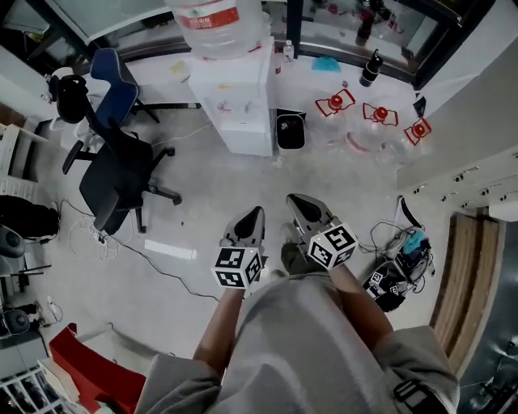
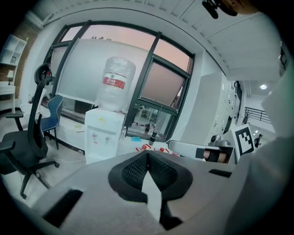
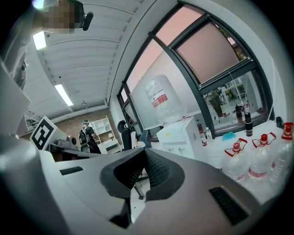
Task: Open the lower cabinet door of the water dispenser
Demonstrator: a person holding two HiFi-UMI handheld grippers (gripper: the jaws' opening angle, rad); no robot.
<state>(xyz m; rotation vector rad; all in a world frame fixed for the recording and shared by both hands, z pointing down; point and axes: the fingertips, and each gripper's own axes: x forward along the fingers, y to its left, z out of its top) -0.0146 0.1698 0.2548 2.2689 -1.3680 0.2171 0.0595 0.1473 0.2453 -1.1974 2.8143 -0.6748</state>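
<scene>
The white water dispenser (image 1: 236,93) stands against the far wall with a big bottle (image 1: 218,24) on top; its lower cabinet door (image 1: 247,133) looks closed. Both grippers are held in front of the person, well short of it. My left gripper (image 1: 248,220) is shut with nothing between its pads, and the dispenser (image 2: 104,137) shows beyond it, left of its jaws (image 2: 147,154). My right gripper (image 1: 298,202) is also shut and empty; in its view the dispenser (image 3: 180,137) stands just right of the closed jaws (image 3: 144,152).
A black office chair (image 1: 117,174) stands left of the dispenser, with a blue chair (image 1: 113,81) behind it. A black bin (image 1: 290,131) sits right of the dispenser, then several red-capped water bottles (image 1: 379,120). Cables and a bag (image 1: 396,279) lie at the right, and a red object (image 1: 81,364) at lower left.
</scene>
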